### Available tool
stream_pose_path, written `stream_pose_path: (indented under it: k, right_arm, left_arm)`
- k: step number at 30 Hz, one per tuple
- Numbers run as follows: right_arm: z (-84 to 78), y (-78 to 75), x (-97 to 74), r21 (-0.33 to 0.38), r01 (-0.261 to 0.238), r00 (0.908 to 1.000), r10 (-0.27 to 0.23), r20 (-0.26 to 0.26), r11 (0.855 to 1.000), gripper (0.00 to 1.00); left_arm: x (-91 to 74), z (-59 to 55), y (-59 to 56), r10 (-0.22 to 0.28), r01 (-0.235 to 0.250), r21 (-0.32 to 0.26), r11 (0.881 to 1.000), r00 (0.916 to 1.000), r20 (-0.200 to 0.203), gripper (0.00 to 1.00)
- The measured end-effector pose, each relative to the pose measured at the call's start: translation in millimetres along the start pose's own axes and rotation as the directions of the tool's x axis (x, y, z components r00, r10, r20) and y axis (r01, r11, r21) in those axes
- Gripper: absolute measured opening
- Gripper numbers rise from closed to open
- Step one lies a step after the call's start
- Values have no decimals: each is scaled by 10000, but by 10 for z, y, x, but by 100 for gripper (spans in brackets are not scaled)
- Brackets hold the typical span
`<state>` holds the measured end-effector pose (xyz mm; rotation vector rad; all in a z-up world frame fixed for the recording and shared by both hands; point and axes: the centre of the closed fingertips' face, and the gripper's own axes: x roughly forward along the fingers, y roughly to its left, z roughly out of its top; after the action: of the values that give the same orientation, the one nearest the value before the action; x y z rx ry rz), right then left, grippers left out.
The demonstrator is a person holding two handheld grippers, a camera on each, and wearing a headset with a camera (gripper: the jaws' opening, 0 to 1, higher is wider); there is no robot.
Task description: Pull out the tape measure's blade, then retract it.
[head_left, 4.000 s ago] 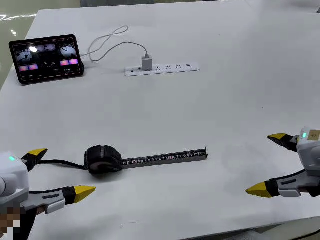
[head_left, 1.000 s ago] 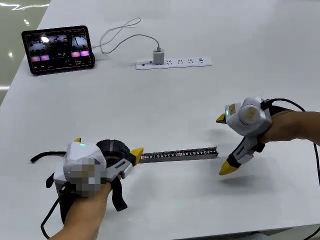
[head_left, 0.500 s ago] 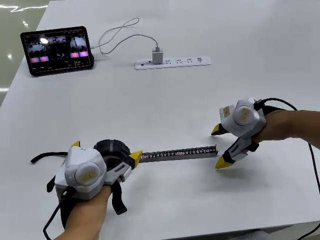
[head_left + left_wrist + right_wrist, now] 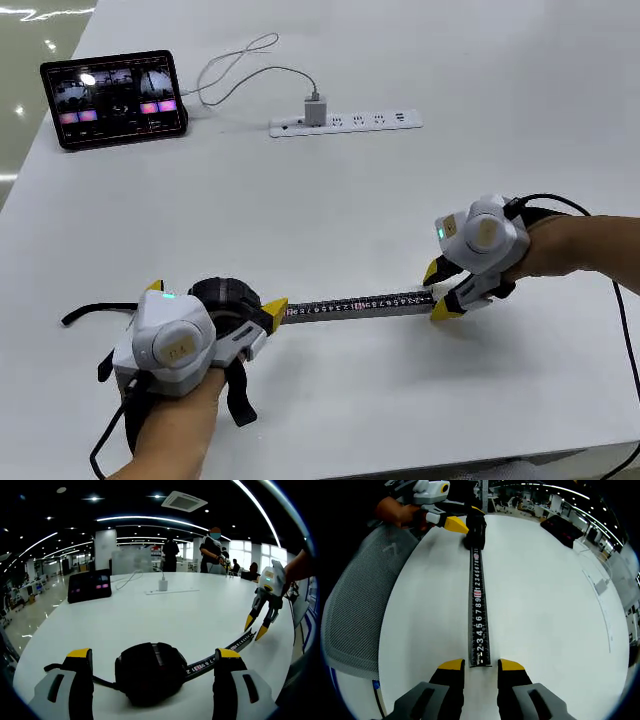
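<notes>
The black tape measure case (image 4: 226, 297) lies on the white table (image 4: 330, 220), its blade (image 4: 360, 305) drawn out to the right with the numbers showing. My left gripper (image 4: 215, 296) is open and straddles the case (image 4: 150, 675), one yellow fingertip on each side with gaps between. My right gripper (image 4: 435, 291) sits at the blade's free end. In the right gripper view its jaws (image 4: 482, 664) flank the blade tip (image 4: 480, 661) closely, narrowly open. From the left gripper view the right gripper (image 4: 254, 630) stands over the blade (image 4: 235, 645).
A tablet (image 4: 115, 97) with a lit screen stands at the far left. A white power strip (image 4: 345, 124) with a charger and white cable (image 4: 240, 62) lies behind. A black strap (image 4: 90, 312) trails left from the case. The table's front edge is close. A mesh chair (image 4: 355, 605) stands beside the table.
My right gripper has come down and left to the blade's end and its jaws have narrowed around the tip. The left gripper stays around the case.
</notes>
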<state>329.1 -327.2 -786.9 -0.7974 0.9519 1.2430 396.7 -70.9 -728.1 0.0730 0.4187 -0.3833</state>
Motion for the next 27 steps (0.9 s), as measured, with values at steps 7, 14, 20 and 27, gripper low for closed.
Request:
stream_pose_path:
  k: [7,14,20,27]
  right_arm:
    - [-54,-28,24,-372,65,9999,-71,-147,9993,12]
    - [-73,-45,44,-887,-97,9995,71,-292,9960,11]
    - [-70,-47,51,-500,-124,9996,110,-267,9987,10]
    - [-61,-42,59,-68,-73,9978,68,-665,10000,11]
  left_arm:
    - [-2,18,-1,29,-29,-59,10000,10000,58,99]
    - [-3,15,12,93,-93,-146,9999,9999,52,99]
    - [10,14,7,102,-101,-193,9998,9999,52,95]
    - [34,-16,14,131,-134,-280,9995,9998,-118,83]
